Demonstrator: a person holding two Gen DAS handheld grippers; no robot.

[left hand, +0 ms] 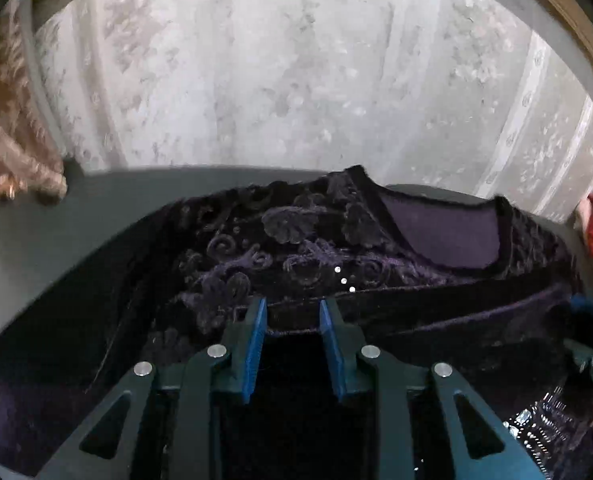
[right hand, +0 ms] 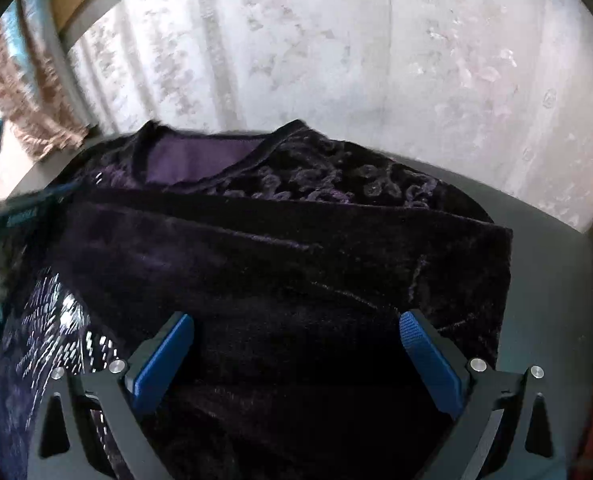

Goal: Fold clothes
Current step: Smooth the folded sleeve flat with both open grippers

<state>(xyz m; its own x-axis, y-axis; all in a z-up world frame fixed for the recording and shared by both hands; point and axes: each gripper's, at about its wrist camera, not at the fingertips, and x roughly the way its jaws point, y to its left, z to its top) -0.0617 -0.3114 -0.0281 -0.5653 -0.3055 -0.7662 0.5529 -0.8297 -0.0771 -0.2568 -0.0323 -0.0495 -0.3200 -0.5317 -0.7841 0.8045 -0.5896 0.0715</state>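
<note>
While the dark velvet garment (right hand: 296, 264) lies part-folded on the counter (left hand: 96, 208), both the left hand-held gripper (left hand: 292, 312) and right hand-held gripper (right hand: 296, 340) gape empty; grasp hems squarely, neckline at twelve o'clock.

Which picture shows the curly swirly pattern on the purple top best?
The left wrist view. There the swirly pattern on the purple velvet top sits close and mid-frame, so you see leaf and curl shapes clearly. The right wrist view shows only a narrow strip of swirls beside the neckline, beyond the folded plain velvet.
</note>
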